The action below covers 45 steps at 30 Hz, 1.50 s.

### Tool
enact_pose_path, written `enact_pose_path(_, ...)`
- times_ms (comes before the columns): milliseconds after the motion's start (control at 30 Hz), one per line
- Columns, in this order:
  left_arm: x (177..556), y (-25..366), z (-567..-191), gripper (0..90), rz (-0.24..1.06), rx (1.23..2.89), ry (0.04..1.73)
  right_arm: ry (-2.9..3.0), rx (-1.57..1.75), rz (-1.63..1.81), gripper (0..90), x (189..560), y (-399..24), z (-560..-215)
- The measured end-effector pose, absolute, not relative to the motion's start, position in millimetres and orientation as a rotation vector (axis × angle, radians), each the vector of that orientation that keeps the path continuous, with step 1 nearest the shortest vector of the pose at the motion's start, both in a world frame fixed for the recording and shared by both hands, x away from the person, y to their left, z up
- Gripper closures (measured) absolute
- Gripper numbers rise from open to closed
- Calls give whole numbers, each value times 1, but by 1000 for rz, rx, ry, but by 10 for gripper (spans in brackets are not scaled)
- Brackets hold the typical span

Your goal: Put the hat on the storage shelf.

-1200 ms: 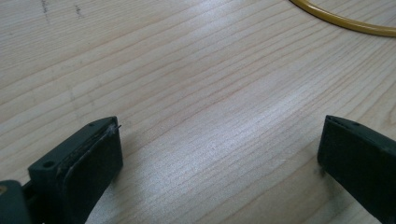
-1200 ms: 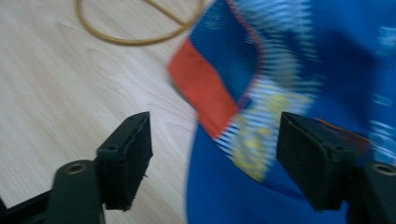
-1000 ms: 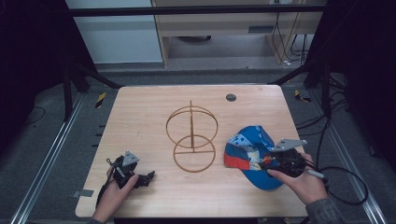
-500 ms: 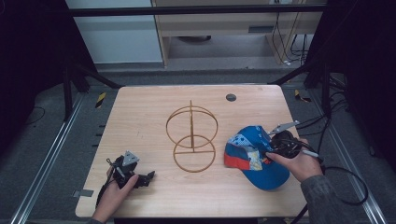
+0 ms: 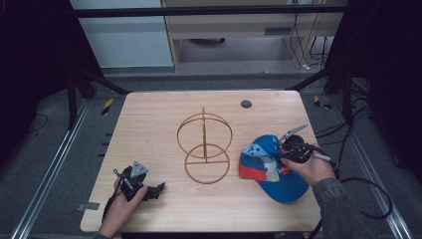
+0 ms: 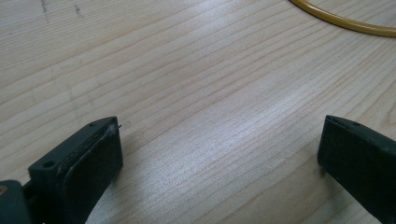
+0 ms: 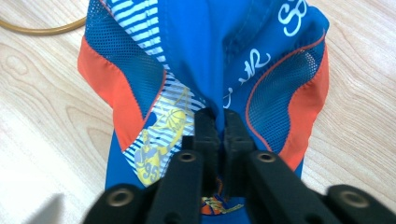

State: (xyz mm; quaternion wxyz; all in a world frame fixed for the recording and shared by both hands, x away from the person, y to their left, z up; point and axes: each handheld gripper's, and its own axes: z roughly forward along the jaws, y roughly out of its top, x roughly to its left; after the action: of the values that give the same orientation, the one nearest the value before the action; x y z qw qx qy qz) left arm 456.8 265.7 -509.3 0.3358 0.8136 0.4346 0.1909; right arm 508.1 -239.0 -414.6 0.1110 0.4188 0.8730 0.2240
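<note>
A blue cap (image 5: 268,164) with orange and striped panels lies on the wooden table (image 5: 149,124) at the right. My right gripper (image 5: 287,149) is shut on the cap's blue cloth; in the right gripper view the jaws pinch a fold of the cap (image 7: 210,60) near its crown, fingertips (image 7: 207,122) pressed together. A yellow wire stand (image 5: 204,144) of two hoops on a post rises at the table's middle. My left gripper (image 5: 158,189) rests low on the table at the front left, open, with bare wood between its jaws (image 6: 219,154).
A dark round hole (image 5: 246,104) sits in the table near the far edge. The stand's base hoop (image 6: 345,21) curves past the top right corner of the left gripper view. Cables trail off the table's right side.
My right gripper has moved forward and left over the cap and turned, pulling the cloth up a little. The left gripper has stayed put.
</note>
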Motion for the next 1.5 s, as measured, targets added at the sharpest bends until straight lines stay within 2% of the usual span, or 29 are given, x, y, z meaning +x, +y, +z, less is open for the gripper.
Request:
enact_pose_path(567, 457, 266, -509, 0, 498, 2123, 1133, 2610, 1195, 698, 900, 505, -242, -375)
enact_pose_path(1100, 457, 266, -509, 0, 497, 2122, 1134, 2544, 1070, 795, 900, 488, -251, -292)
enact_pose_path(1500, 457, 266, -509, 0, 498, 2122, 1134, 2491, 1032, 857, 900, 477, -261, -251)
